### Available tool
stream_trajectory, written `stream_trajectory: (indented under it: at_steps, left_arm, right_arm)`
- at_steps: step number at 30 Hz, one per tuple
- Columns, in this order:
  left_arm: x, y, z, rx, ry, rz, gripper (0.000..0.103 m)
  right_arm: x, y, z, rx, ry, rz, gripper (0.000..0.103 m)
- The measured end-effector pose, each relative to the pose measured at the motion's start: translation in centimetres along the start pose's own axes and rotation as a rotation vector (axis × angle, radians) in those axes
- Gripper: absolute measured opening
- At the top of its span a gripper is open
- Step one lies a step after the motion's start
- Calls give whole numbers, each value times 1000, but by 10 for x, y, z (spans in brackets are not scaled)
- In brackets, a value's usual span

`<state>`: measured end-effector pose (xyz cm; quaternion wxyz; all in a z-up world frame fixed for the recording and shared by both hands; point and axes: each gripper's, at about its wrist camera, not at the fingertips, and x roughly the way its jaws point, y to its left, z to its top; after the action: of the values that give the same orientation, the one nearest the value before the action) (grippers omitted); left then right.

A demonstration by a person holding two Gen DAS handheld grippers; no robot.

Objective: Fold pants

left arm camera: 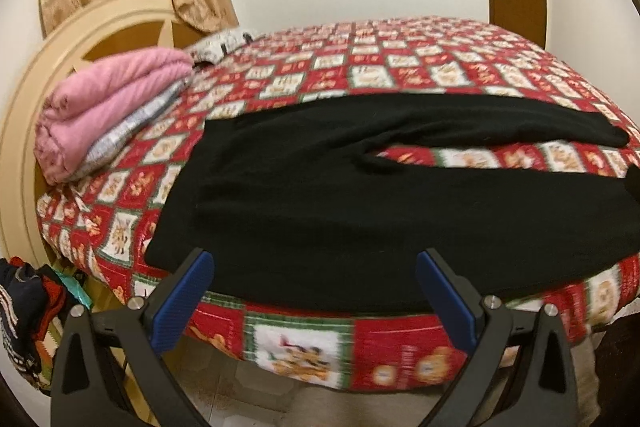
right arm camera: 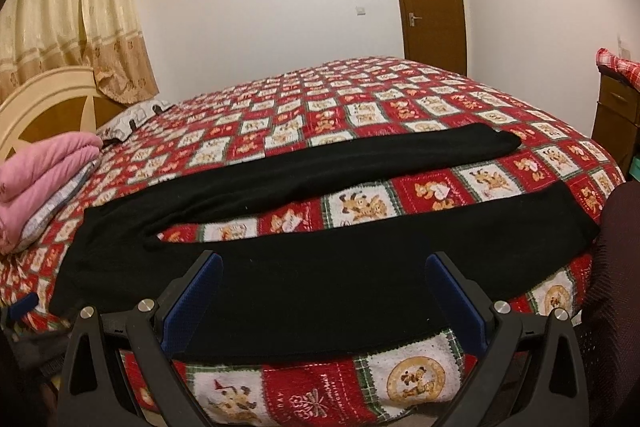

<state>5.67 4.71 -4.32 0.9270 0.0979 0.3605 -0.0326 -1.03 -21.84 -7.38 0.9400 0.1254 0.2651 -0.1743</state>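
the left tongs (left arm camera: pixel 314 267) have two black plastic arms, each with a triangular cut-out near its base, and ribbed blue pads (left arm camera: pixel 448 301) lining the inner faces of the fingers. round silver screws sit at the arm joints. the right tongs (right arm camera: pixel 324 269) look the same: black arms, blue ribbed pads (right arm camera: pixel 458 301), silver screws at the joints

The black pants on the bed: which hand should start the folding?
Probably the left gripper. Its open jaws sit at the wide waist end of the black pants; the right gripper, also open, sits over the near leg. Folding leg over leg likely needs both.
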Motion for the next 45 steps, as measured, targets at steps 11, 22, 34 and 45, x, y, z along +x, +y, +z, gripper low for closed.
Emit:
stream_trajectory:
  at_steps: [11,22,34,45]
  left_arm:
    - [85,120,85,-83,43,117,103]
    - [210,175,133,-229,225,-54,85]
    - [255,159,141,-179,232,-183,59]
    - [262,150,148,-154,222,-153,55]
  right_arm:
    - [50,0,10,-69,70,69,102]
    - [95,20,24,-85,168,68,102]
    - [148,29,90,-283,147,139,102]
    - [306,50,150,-604,345,158,94]
